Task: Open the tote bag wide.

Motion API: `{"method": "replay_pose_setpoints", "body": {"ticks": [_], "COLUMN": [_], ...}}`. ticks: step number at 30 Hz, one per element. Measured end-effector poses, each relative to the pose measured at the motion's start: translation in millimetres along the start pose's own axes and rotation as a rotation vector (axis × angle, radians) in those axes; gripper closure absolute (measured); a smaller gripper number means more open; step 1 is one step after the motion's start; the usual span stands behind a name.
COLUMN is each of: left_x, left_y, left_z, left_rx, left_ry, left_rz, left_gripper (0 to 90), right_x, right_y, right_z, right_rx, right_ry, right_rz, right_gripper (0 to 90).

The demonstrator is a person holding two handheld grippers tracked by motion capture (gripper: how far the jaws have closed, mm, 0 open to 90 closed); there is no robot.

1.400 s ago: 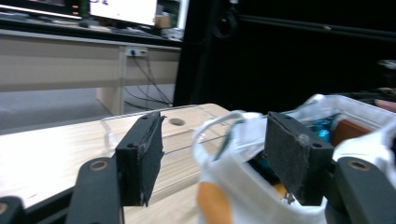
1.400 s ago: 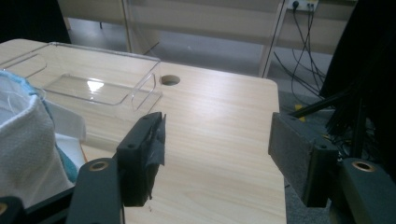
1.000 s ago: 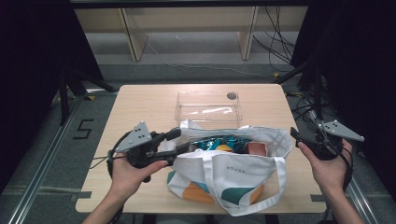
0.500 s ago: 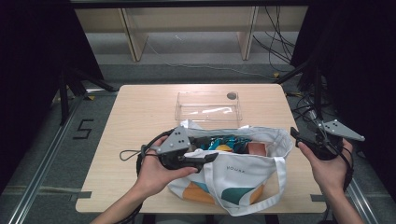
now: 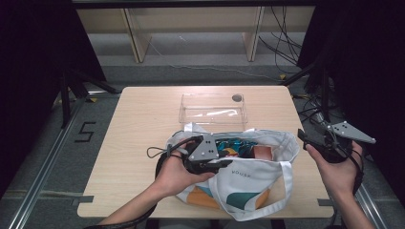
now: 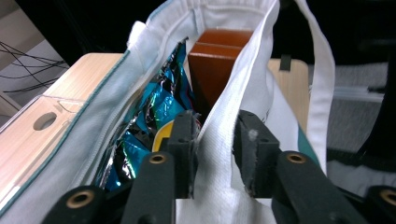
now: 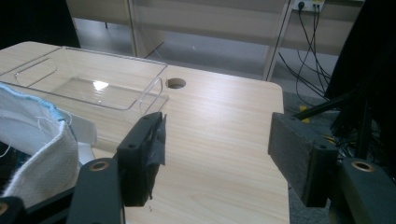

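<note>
The left gripper's (image 6: 212,154) two black fingers (image 6: 183,140) have just been closing, and they now pinch the near cloth edge of the white bag (image 5: 248,176). One finger is inside the bag and one is outside. The right gripper's (image 7: 224,154) fingers are spread wide with nothing between them, hanging over bare wood at the right edge of the worktop (image 5: 143,124), just beside the bag.

The bag lies on the near middle of the worktop with its mouth open. It is soft and white with green and orange shapes and long handles. Inside are a shiny blue packet (image 6: 159,107) and a brown box (image 6: 215,60). A clear plastic tray (image 5: 212,106) sits just behind the bag. The left and far parts of the worktop are bare wood.
</note>
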State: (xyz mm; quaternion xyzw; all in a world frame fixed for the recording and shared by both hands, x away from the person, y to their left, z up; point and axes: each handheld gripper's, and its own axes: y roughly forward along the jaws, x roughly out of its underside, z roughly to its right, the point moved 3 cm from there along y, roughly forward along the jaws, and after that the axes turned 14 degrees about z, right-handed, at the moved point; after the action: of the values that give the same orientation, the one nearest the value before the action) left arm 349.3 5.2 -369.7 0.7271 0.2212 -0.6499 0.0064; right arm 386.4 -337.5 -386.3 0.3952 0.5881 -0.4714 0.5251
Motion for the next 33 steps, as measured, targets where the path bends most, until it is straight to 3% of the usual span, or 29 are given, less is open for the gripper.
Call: {"method": "replay_pose_setpoints", "body": {"ticks": [1, 2, 5, 8, 9, 10, 11, 13, 17, 21, 23, 27, 29, 33], "left_x": [-0.3, 0.1, -0.7, -3.8, -5.7, -8.0, -8.0, -9.6, -6.2, 2.9, 7.4, 14.8, 23.5, 36.4], "left_y": [1.1, 1.3, 1.8, 0.0, -1.3, -2.8, -2.8, -4.5, -5.2, -3.9, -3.6, -1.6, 1.5, 7.3], "left_z": [-0.6, 0.2, 0.7, 3.2, 3.8, 4.8, 4.8, 10.9, 19.6, 30.2, 33.0, 35.6, 38.5, 40.2], "left_rx": [0.003, 0.006, 0.014, 0.011, 0.018, 0.030, 0.030, 0.071, 0.104, 0.133, 0.135, 0.150, 0.154, 0.161], "left_ry": [0.024, 0.012, 0.036, 0.021, 0.020, 0.029, 0.029, 0.034, 0.021, 0.032, 0.011, 0.012, -0.007, -0.014], "left_rz": [-0.015, -0.021, -0.038, -0.048, -0.048, -0.036, -0.036, -0.024, -0.040, -0.059, -0.067, -0.082, -0.104, -0.144], "left_gripper": [75.9, 78.6, 85.5, 86.9, 87.1, 87.1, 87.1, 87.1, 87.0, 86.9, 86.8, 86.8, 86.8, 86.9], "right_x": [0.4, 0.8, 1.2, -0.4, -2.0, -3.6, -6.1, -9.6, -13.6, -12.0, -11.1, -10.5, -10.7, -9.5], "right_y": [0.3, 1.0, 0.3, 0.8, 0.2, -0.3, -1.2, -2.9, -4.2, -4.1, -3.0, -1.8, -0.9, 0.3], "right_z": [0.0, 1.7, -0.2, -1.1, -0.2, -2.3, -1.5, -2.8, -1.9, -4.6, -5.7, -8.0, -8.2, -13.8], "right_rx": [-0.006, -0.010, -0.016, -0.015, -0.034, -0.036, -0.044, -0.046, -0.036, -0.044, -0.043, -0.060, -0.065, -0.083], "right_ry": [-0.006, -0.031, -0.011, -0.011, -0.030, -0.006, -0.027, -0.017, -0.031, -0.026, -0.027, -0.024, -0.047, -0.046], "right_rz": [0.002, 0.004, -0.016, -0.004, -0.009, -0.005, 0.003, 0.012, 0.025, 0.008, 0.008, -0.002, -0.002, -0.019], "right_gripper": [36.8, 36.8, 36.8, 36.9, 37.4, 37.8, 37.7, 37.8, 37.7, 37.6, 37.6, 37.6, 37.6, 37.8]}}
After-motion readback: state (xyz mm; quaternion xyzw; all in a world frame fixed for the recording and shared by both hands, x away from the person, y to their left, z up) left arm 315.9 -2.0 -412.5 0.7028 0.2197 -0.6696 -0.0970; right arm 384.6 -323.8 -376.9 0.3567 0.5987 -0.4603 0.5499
